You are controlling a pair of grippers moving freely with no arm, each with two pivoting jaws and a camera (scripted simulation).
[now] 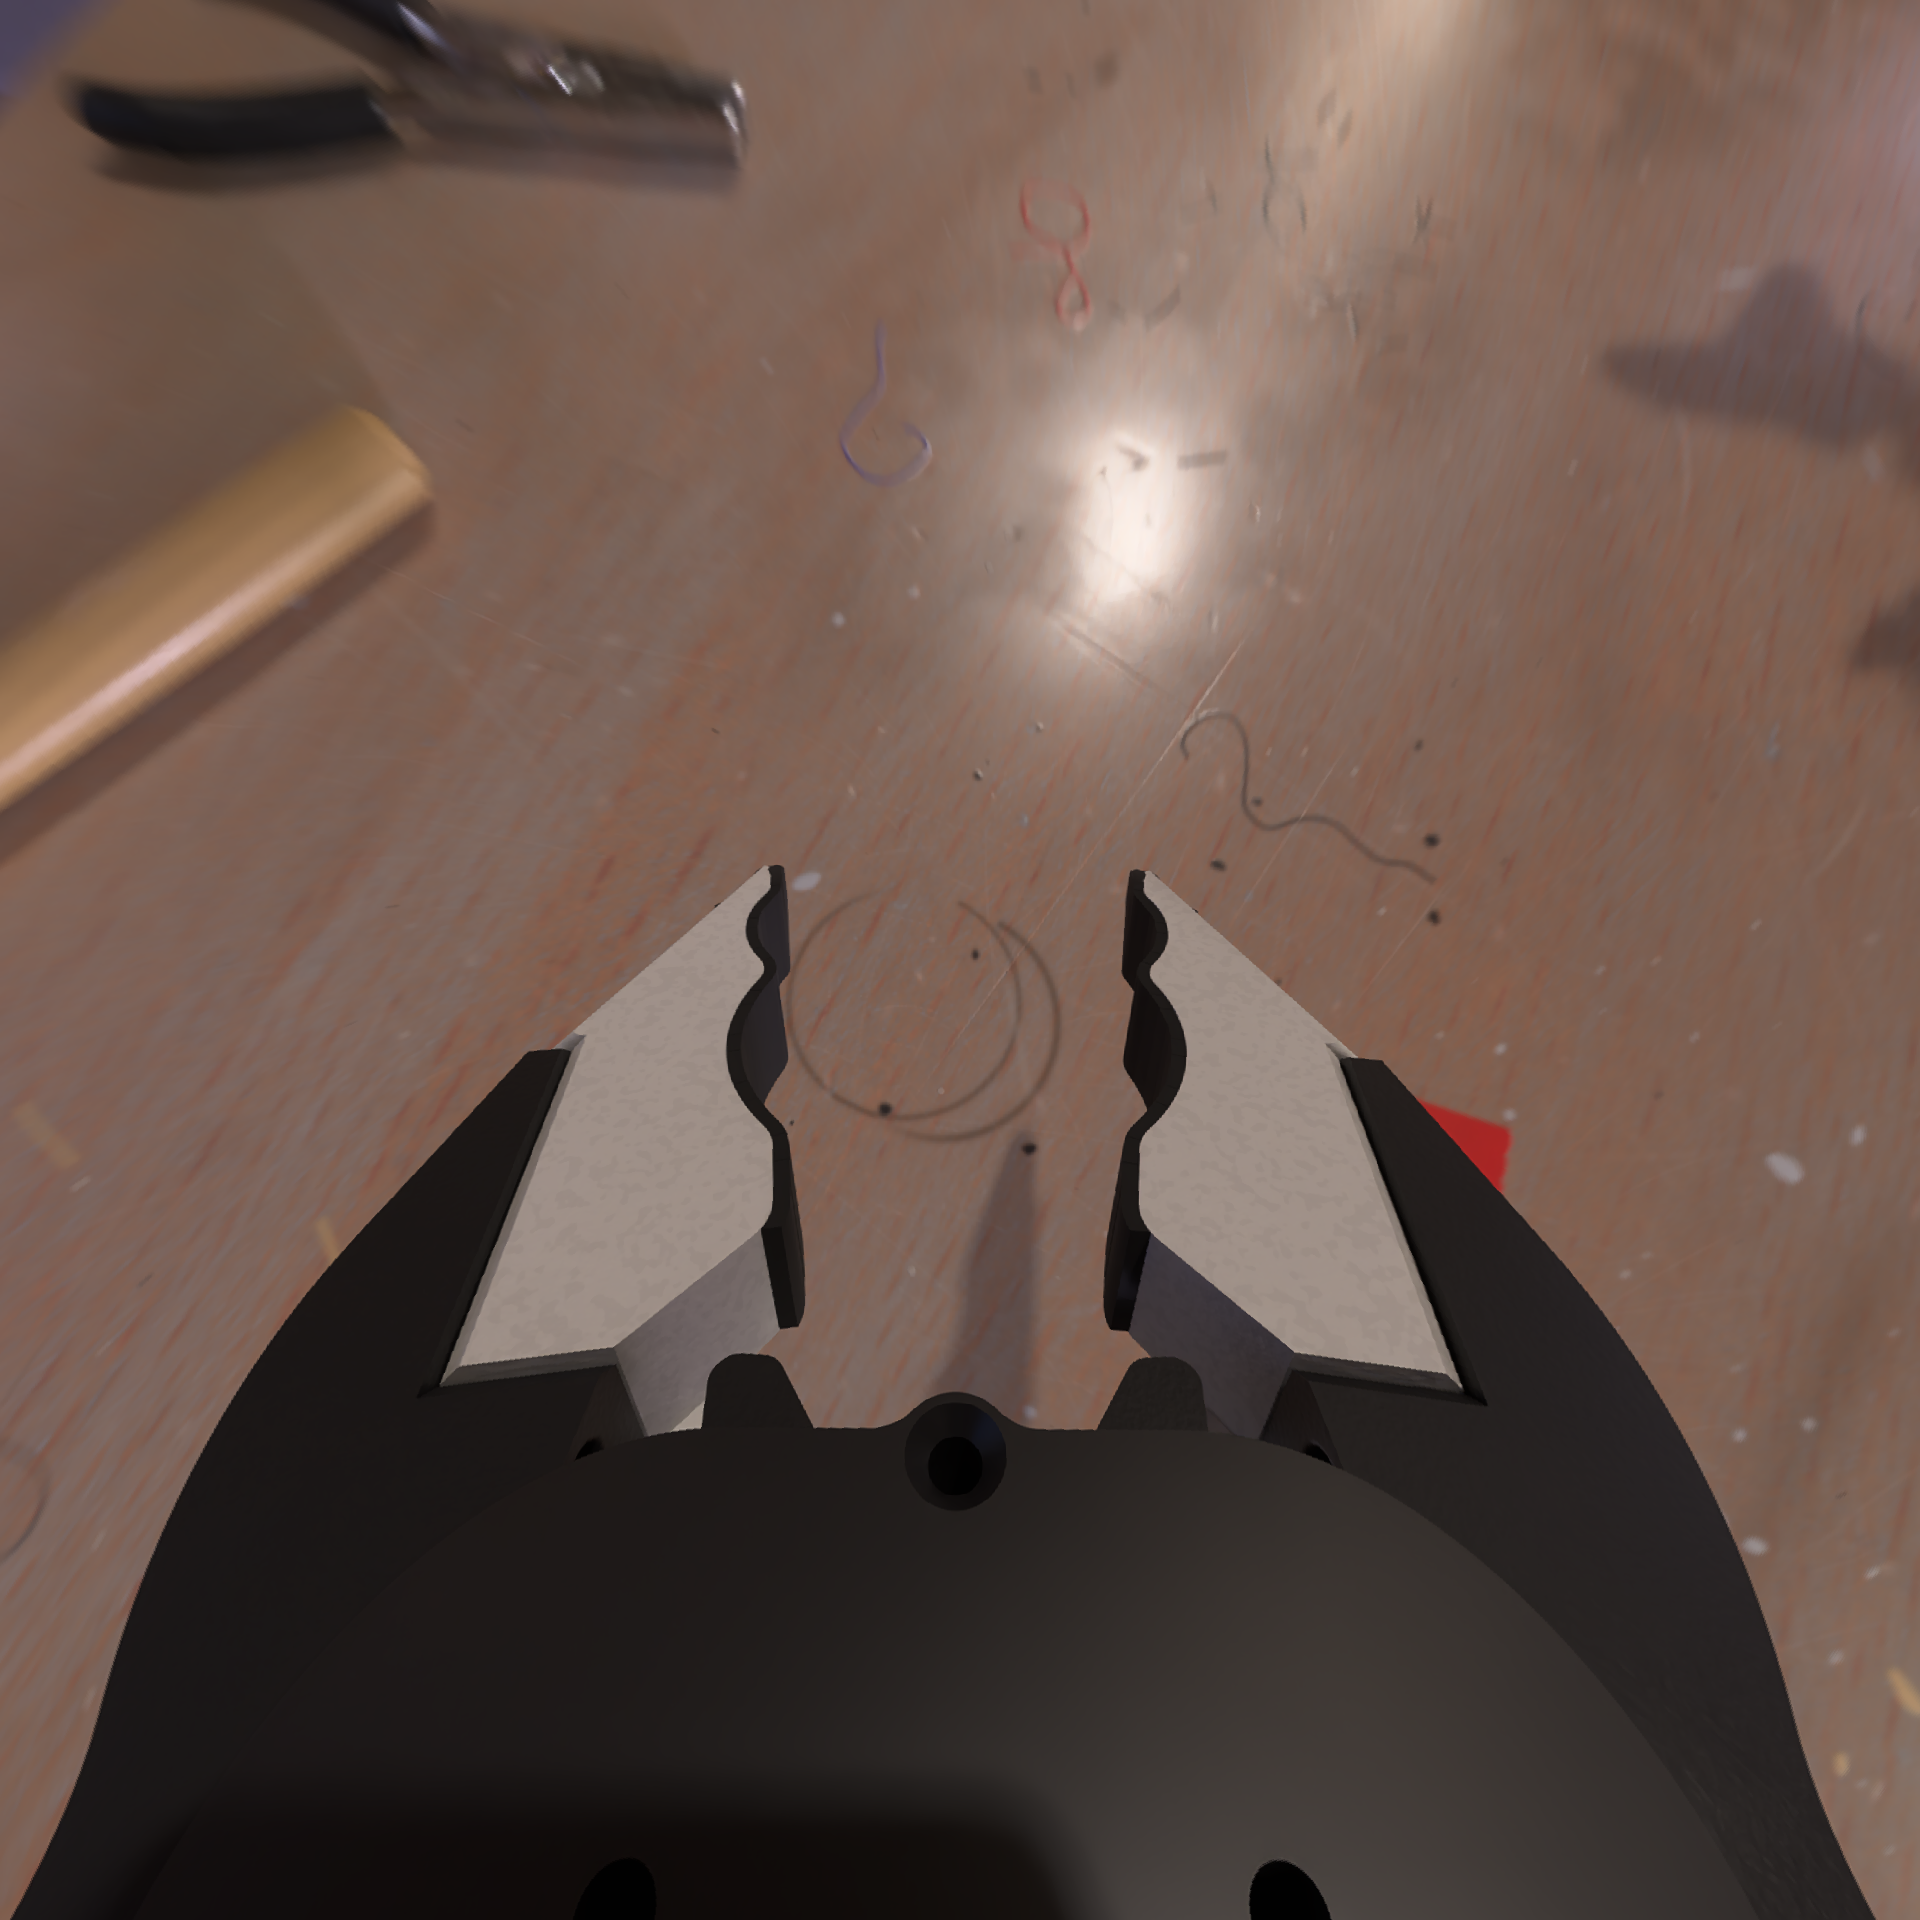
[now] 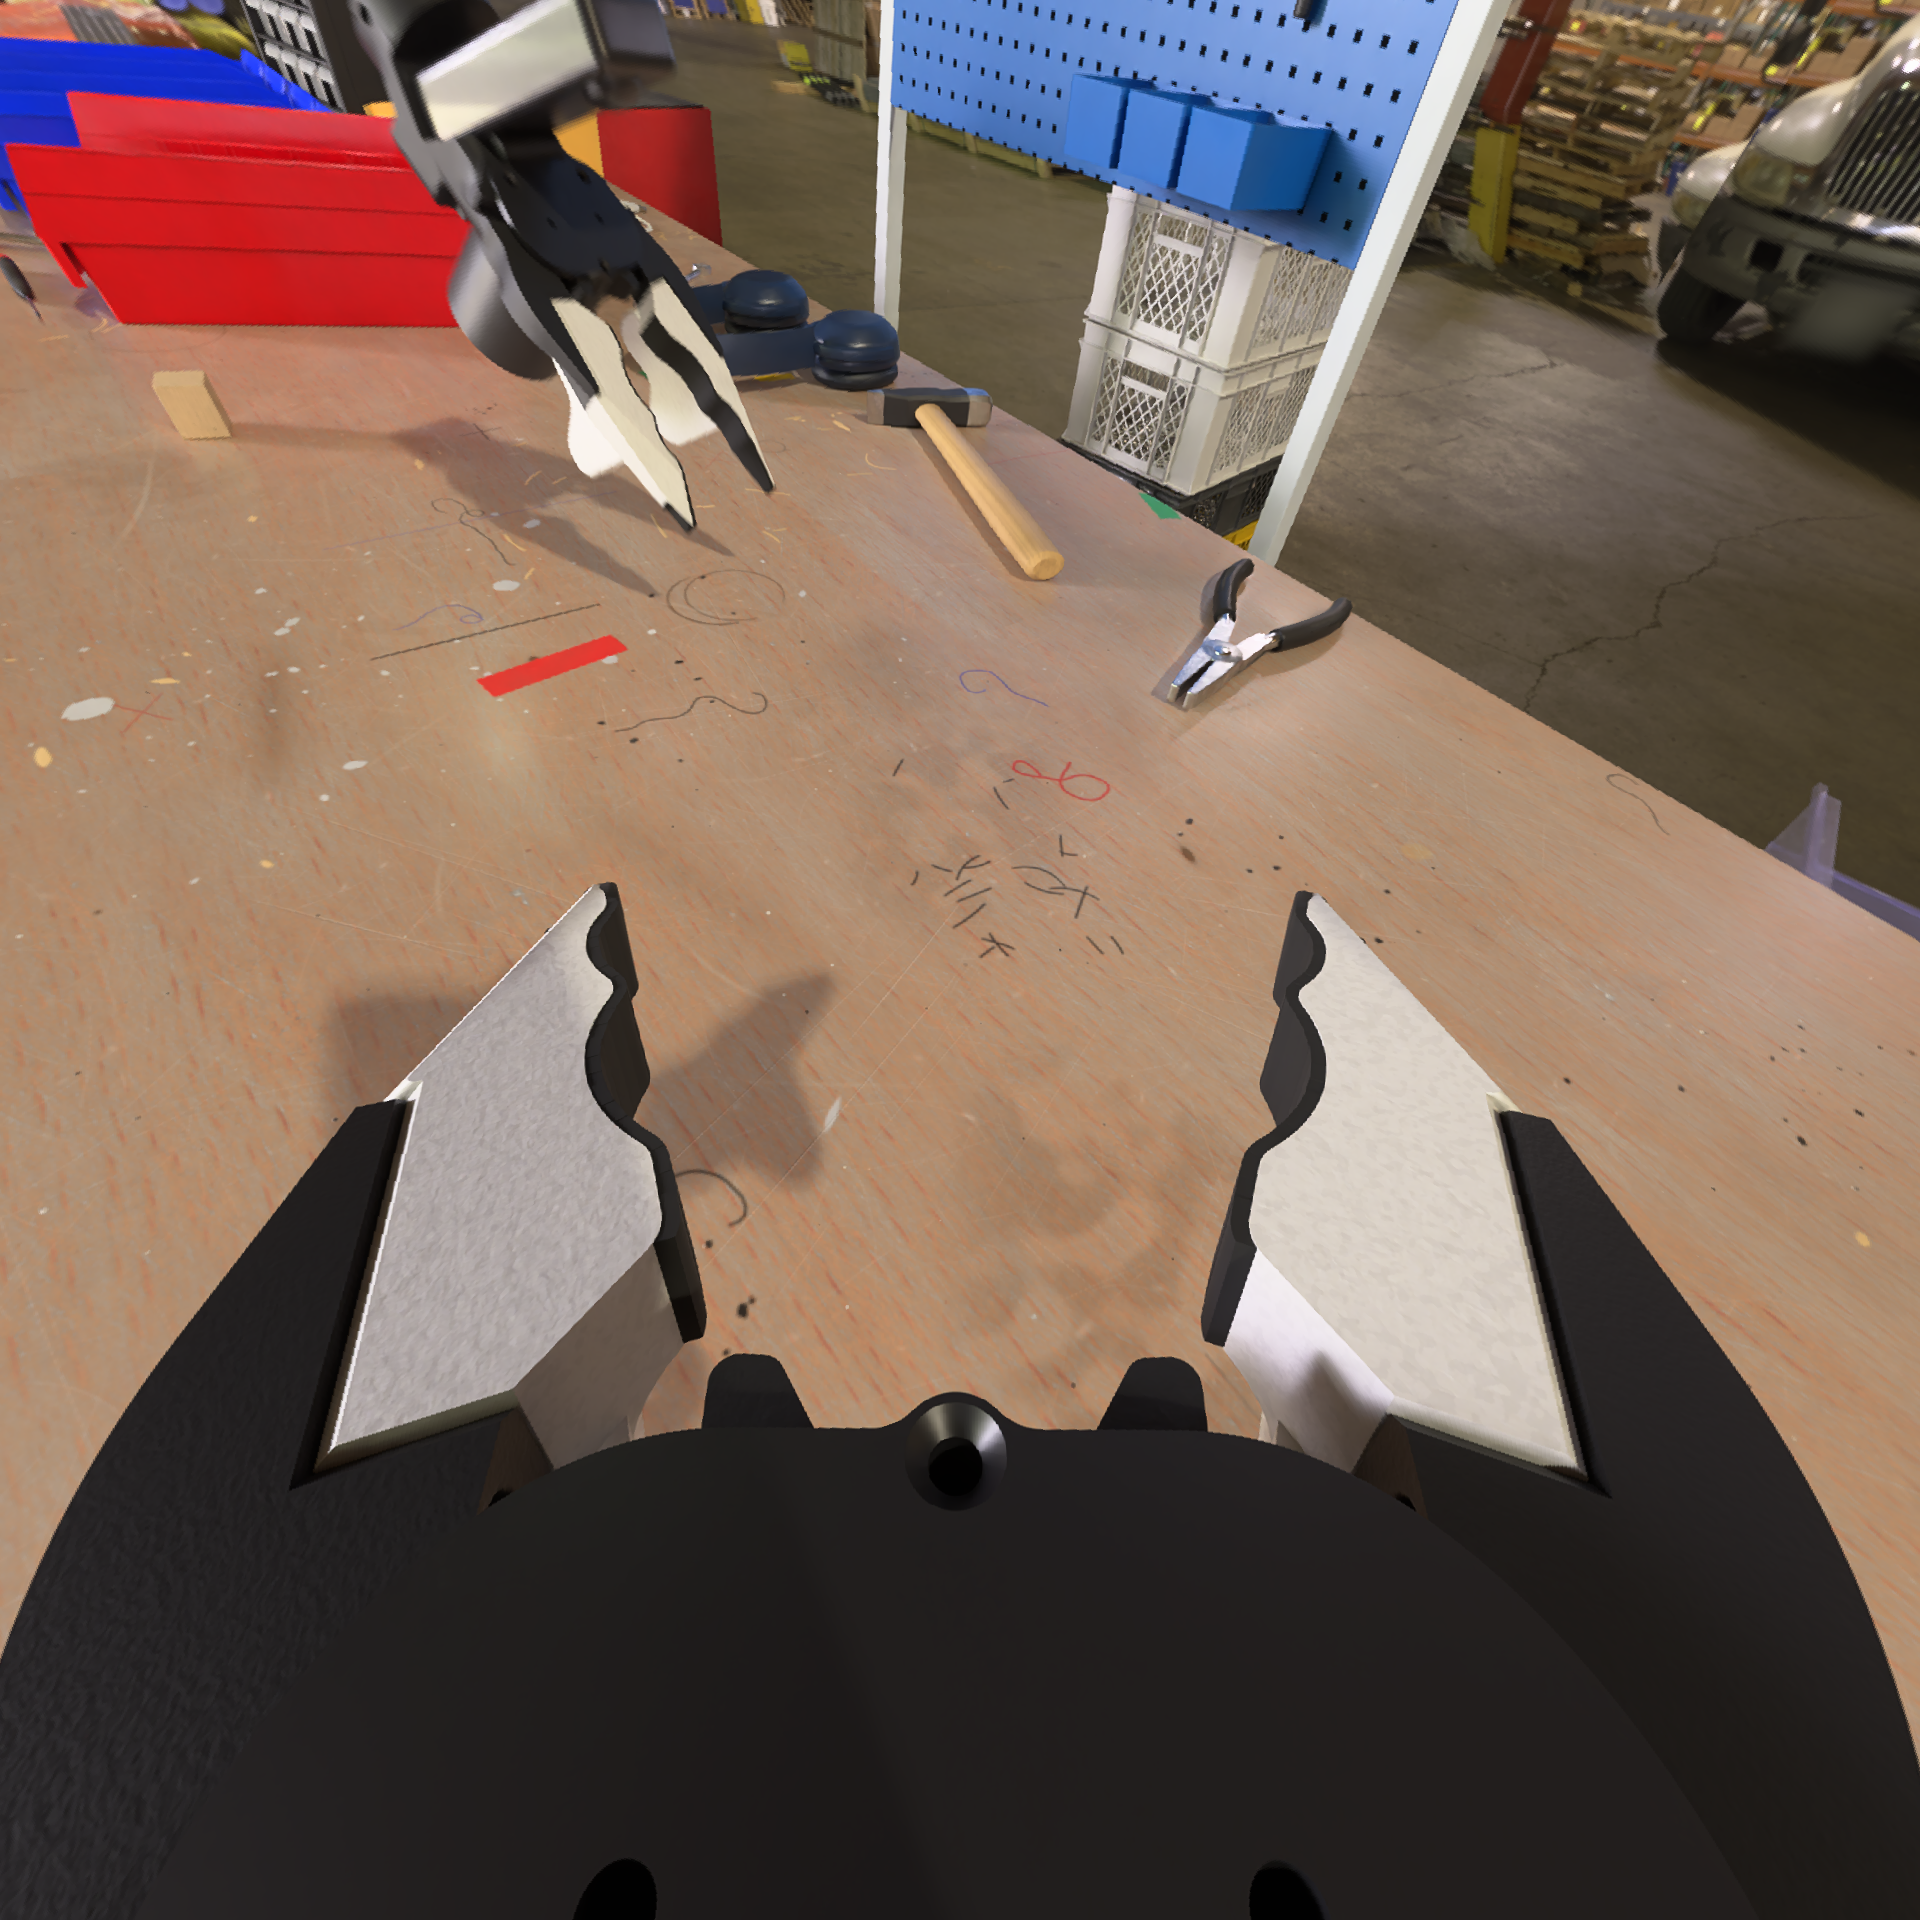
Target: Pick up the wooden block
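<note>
The wooden block [image 2: 191, 404] is a small pale block standing on the workbench at the far left of the right wrist view, in front of the red bins. It does not show in the left wrist view. My left gripper [image 1: 956, 878] is open and empty, tilted down over a drawn circle on the bench. It also shows in the right wrist view [image 2: 727, 504], hovering to the right of the block and apart from it. My right gripper [image 2: 956, 891] is open and empty, low over the near part of the bench.
A wooden-handled hammer [image 2: 971, 473] [image 1: 197, 603] and pliers [image 2: 1247, 639] [image 1: 436, 94] lie near the bench's right edge. Red bins [image 2: 249, 223], blue bins and dark blue earmuffs [image 2: 810, 332] stand at the back. A red tape strip [image 2: 551, 665] lies mid-bench. A blue pegboard [image 2: 1195, 114] stands beyond the edge.
</note>
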